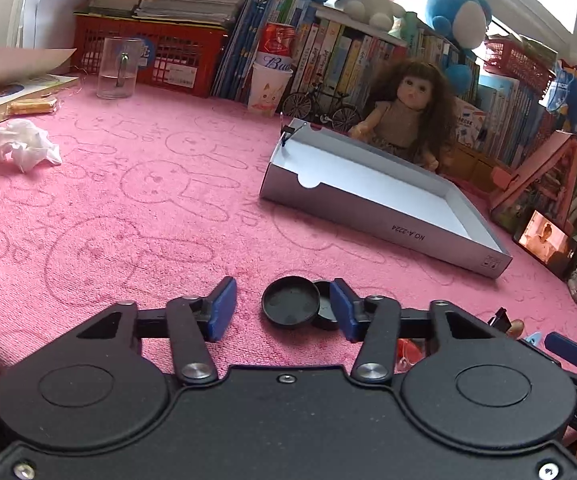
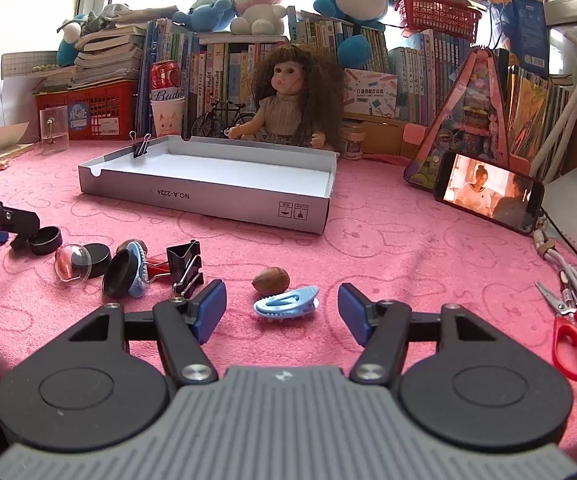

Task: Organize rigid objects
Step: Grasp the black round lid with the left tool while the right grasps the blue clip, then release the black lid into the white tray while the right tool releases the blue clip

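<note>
Left wrist view: the left tongs (image 1: 284, 310) stand wide apart with nothing held, their blue pads smooth and flat. Between them, close to the right pad, lie a round black plastic lid (image 1: 290, 306) and, partly behind it, a small black round jar (image 1: 325, 312), both matte and resting on the pink terry-cloth tabletop (image 1: 136, 208), which is stamped with faint rabbit outlines. Beyond the lid sits the shallow grey cardboard tray with a white inside (image 1: 392, 226), a black binder clip (image 1: 286, 132) pinched on its far corner. Behind the tray a brown-haired doll (image 1: 406, 116) leans against a row of books. Far left of the tray lie a crumpled white tissue (image 1: 18, 146) and a clear glass cup (image 1: 117, 68).

In the right wrist view the right tongs (image 2: 282, 312) also gape wide and grip nothing. Between the pads, in front of the tray, rest a ridged pale-blue plastic hair clip (image 2: 286, 304) and a smooth brown nut (image 2: 271, 281). Left of them cluster a folded black metal binder clip (image 2: 186, 266), a tilted black disc lid (image 2: 119, 274), a black puck-shaped cap (image 2: 97, 259) and a clear plastic dome (image 2: 72, 265). Right of the tray a phone with a lit screen (image 2: 488, 196) is propped up, and red-handled scissors (image 2: 572, 332) lie near the tabletop's edge.
</note>
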Demonstrator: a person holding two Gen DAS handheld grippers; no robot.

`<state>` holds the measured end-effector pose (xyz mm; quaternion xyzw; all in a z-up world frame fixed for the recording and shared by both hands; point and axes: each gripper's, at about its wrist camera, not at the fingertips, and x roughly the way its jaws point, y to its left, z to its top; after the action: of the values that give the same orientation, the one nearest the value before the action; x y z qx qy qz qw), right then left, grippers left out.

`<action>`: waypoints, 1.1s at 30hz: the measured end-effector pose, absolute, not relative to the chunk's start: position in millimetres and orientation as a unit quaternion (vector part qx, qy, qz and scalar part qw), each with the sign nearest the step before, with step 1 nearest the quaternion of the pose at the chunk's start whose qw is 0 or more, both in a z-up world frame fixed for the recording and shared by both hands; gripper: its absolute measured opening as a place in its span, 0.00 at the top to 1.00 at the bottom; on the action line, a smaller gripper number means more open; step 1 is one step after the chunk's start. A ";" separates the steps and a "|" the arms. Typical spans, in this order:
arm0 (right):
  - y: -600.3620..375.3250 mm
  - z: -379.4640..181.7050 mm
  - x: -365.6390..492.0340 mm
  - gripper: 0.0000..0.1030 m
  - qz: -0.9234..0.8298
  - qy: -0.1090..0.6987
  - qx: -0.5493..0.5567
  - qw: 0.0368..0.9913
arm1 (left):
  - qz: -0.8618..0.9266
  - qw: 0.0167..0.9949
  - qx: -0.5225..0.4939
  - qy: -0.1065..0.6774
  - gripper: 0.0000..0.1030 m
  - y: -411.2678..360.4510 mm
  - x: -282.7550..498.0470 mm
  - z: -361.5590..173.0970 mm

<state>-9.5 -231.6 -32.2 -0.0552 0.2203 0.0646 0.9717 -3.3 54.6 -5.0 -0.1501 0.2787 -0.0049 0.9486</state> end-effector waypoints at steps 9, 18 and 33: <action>-228.5 -31.1 -11.5 0.62 0.065 0.225 -0.056 0.971 | -0.002 0.954 -0.130 0.270 0.71 48.4 -6.2 -1.9; -227.0 -21.0 -7.1 0.62 0.051 0.218 -0.051 0.973 | 0.015 0.969 -0.054 0.239 0.71 30.1 -4.0 13.1; -231.6 -1.4 22.1 0.63 0.028 0.208 -0.010 0.978 | -0.005 0.969 -0.031 0.244 0.71 17.6 40.6 36.4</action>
<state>22.1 -231.6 -1.4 -0.0100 0.2082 0.0282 0.9776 40.6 17.6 36.4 -0.0315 0.2438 -0.0052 0.9693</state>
